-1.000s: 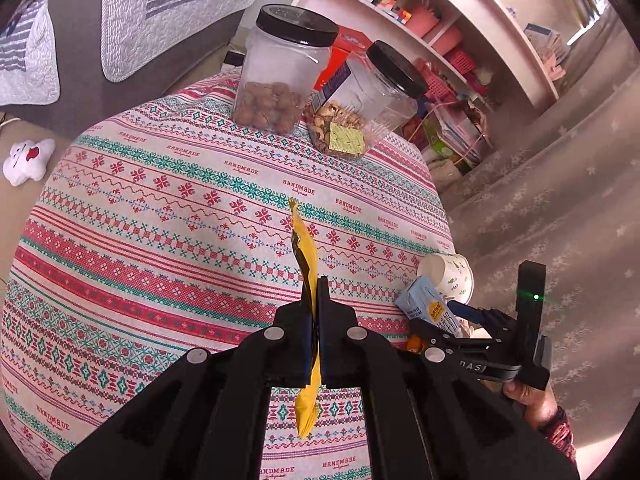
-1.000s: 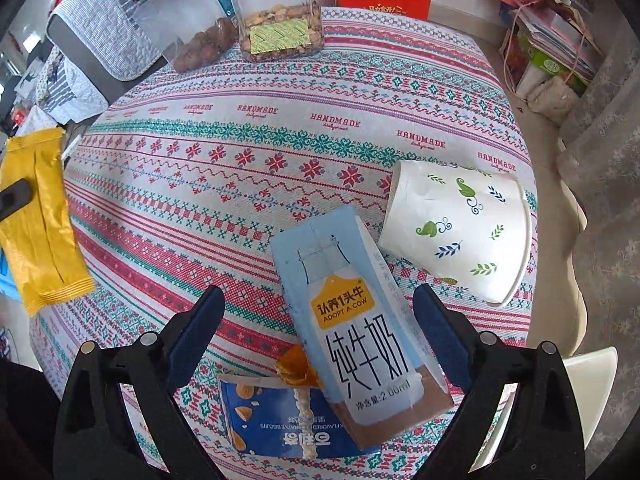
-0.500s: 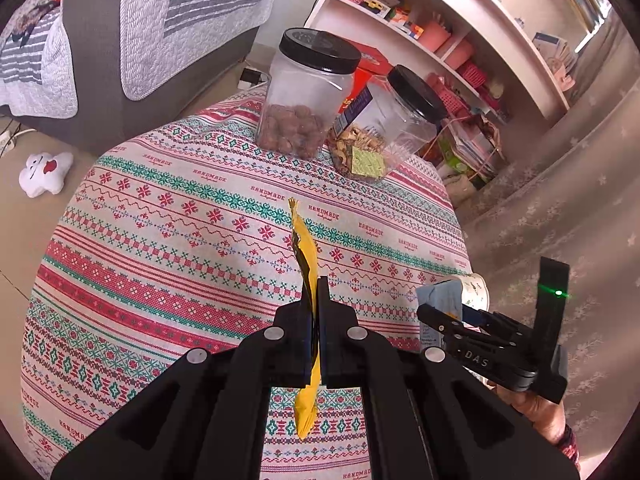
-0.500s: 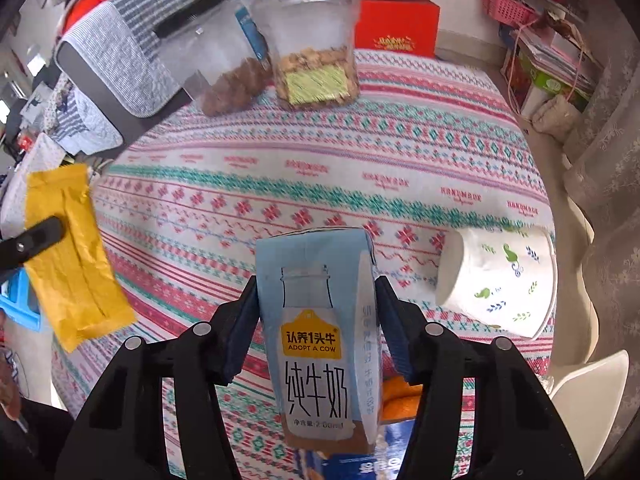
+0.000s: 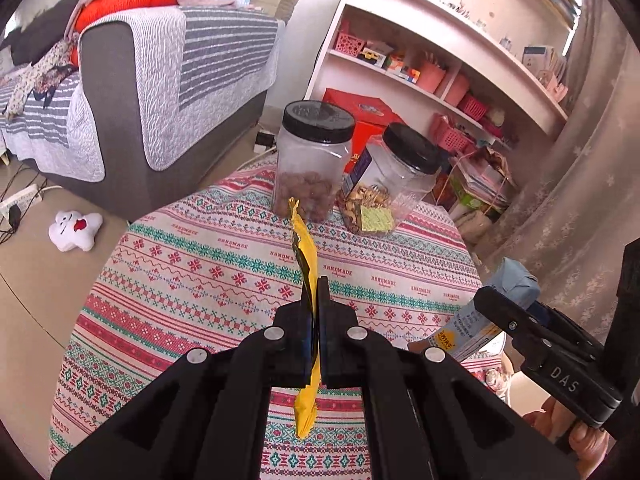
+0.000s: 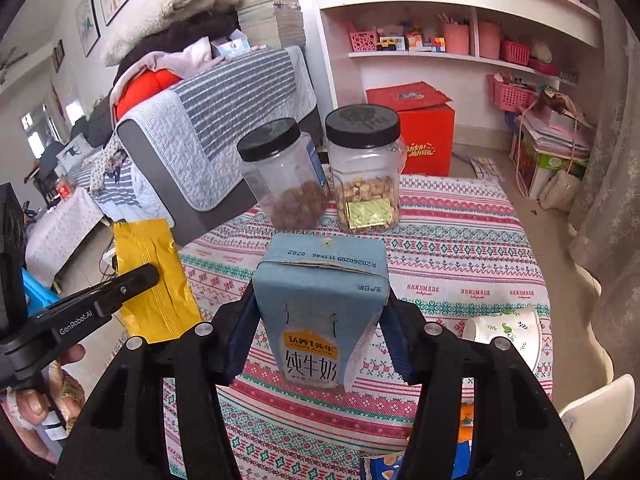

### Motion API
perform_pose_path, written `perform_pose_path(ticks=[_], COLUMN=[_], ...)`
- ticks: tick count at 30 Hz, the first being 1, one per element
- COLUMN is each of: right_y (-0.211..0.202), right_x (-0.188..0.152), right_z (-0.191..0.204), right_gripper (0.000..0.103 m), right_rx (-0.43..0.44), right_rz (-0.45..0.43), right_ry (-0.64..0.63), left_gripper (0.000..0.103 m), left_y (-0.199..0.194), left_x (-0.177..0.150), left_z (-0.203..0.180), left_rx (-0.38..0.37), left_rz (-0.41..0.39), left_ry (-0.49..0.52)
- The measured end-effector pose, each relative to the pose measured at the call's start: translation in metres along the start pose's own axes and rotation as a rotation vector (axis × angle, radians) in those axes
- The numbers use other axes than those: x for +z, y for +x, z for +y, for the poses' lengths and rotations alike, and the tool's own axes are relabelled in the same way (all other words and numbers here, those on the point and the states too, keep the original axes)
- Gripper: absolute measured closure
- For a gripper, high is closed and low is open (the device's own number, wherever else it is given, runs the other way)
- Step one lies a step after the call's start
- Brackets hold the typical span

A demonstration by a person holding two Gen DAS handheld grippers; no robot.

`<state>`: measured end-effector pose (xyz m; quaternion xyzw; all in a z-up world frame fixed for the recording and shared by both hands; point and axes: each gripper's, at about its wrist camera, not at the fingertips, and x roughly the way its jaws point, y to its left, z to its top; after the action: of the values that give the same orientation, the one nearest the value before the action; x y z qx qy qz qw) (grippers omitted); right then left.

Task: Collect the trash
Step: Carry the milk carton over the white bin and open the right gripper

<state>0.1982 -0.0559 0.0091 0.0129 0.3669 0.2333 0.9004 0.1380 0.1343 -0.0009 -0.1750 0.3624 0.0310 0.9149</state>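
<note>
- Left gripper (image 5: 316,320) is pinching the yellow wrapper (image 5: 306,256) edge-on, jaws pressed flat; the film is hanging limp and light above the tablecloth (image 5: 192,264).
- Right gripper (image 6: 320,316) is clamping the milk carton (image 6: 320,304) by its side walls; probably empty, crushable.
- A second ago the carton was lying on the table between spread jaws; now it is lifting clear.

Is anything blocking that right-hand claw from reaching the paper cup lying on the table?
Yes: the right gripper is already clamped on a blue milk carton, so its jaws are occupied. The paper cup lies on its side at the tablecloth edge, with nothing else visible between.
</note>
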Motion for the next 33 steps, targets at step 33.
perform_pose_path(ticks=[33], right_y=[-0.147], right_x=[-0.023], right_z=[-0.094], right_gripper=[0.05], right_rx=[-0.346], right_rz=[-0.302], right_ry=[0.053], left_gripper=[0.101], left_y=[-0.034], left_x=[-0.035], left_z=[-0.136], left_rx=[-0.126], left_rz=[-0.128], left_ry=[0.225])
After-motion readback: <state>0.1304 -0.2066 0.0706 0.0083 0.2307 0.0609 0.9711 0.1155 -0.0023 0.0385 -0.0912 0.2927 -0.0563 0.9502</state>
